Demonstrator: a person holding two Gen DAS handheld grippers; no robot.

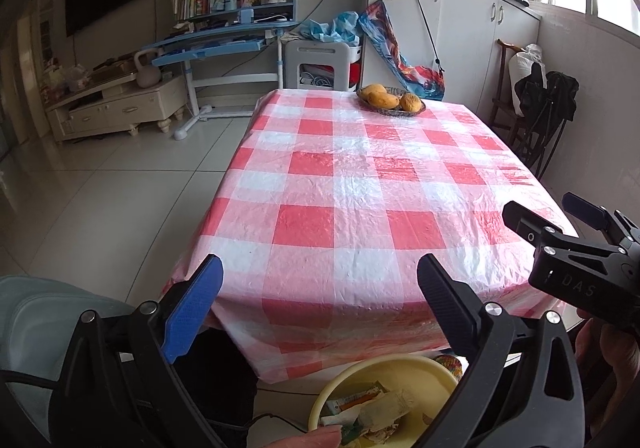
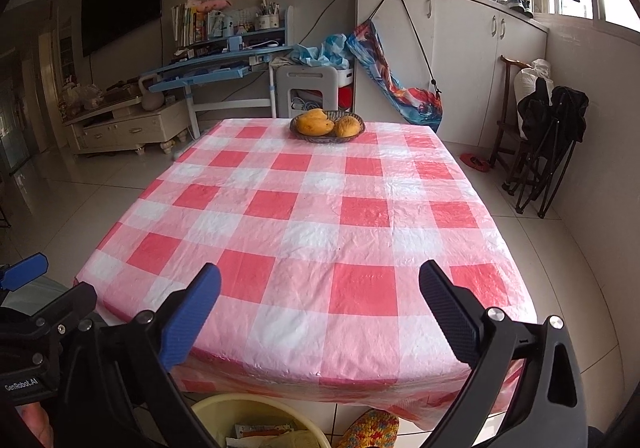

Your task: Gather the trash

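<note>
A table [image 1: 360, 184] under a red-and-white checked cloth is filling the middle of both views, its near edge running across the lower part of each frame. At its far end, toward the top centre, a dark basket [image 1: 390, 109] is holding yellow mangoes [image 1: 383, 99].

The left gripper [image 1: 320, 304] is hanging over the near edge in the lower part of its own view, its blue and black fingers standing wide apart with nothing between them. The right gripper [image 2: 320, 308] is sitting the same way in its view, fingers wide and gripping nothing; it is also showing at the right edge of the left view, just beside the left one.

Below the table edge, at the bottom of both frames, a yellow bin [image 1: 430, 368] is sitting on the floor. The trash [image 1: 376, 408], crumpled paper and wrappers, is lying inside it. A knitted slipper [image 2: 370, 428] is lying just right of the bin.
</note>
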